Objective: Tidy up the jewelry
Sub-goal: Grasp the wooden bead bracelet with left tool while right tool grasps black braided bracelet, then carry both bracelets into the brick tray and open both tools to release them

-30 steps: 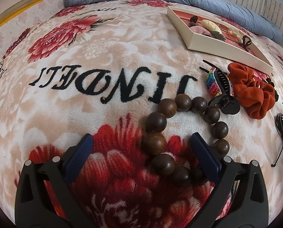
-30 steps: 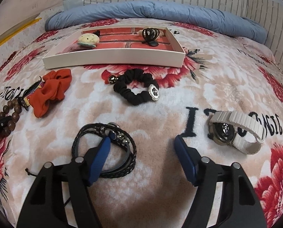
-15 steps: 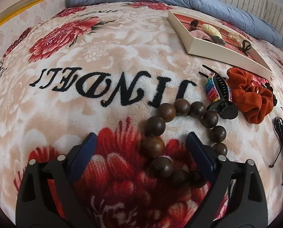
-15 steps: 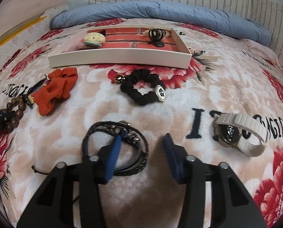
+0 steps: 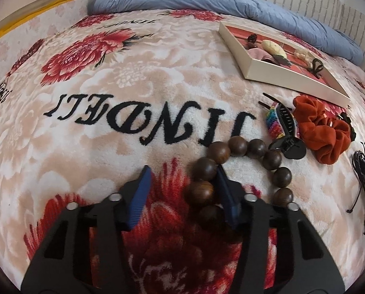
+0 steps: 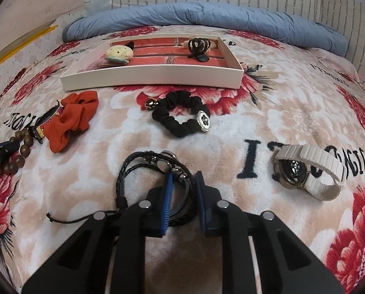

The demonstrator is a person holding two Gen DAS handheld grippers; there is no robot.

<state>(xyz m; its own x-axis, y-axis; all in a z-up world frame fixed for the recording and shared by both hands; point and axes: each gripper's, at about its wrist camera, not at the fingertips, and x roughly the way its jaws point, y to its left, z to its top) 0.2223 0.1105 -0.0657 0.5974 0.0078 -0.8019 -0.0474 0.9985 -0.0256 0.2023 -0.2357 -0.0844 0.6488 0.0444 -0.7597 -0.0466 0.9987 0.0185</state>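
Tray (image 6: 153, 79): upper centre of the right wrist view, on the floral blanket (image 5: 109, 103) — already holds a cream shell-shaped clip (image 6: 119, 53), a black claw clip (image 6: 199, 49) and a few smaller pieces not clear enough to name.
Left gripper (image 5: 182, 191): lower centre of its view; jaws have just been closing, part-way together around one side of the wooden bead bracelet (image 5: 241, 169). One pad touches the beads; the other stands clear, so no grip yet.
Right gripper (image 6: 182, 196): lower centre; jaws have just been closing and now pinch the black braided cord bracelet (image 6: 143, 171), which lies on the blanket.
Outside tray: orange scrunchie (image 6: 71, 120), rainbow hair clip (image 5: 281, 127), black scrunchie (image 6: 181, 117), white-strap watch (image 6: 307, 169).
Progress: judged early to middling — a few items stowed, six loose, two of them being picked up.
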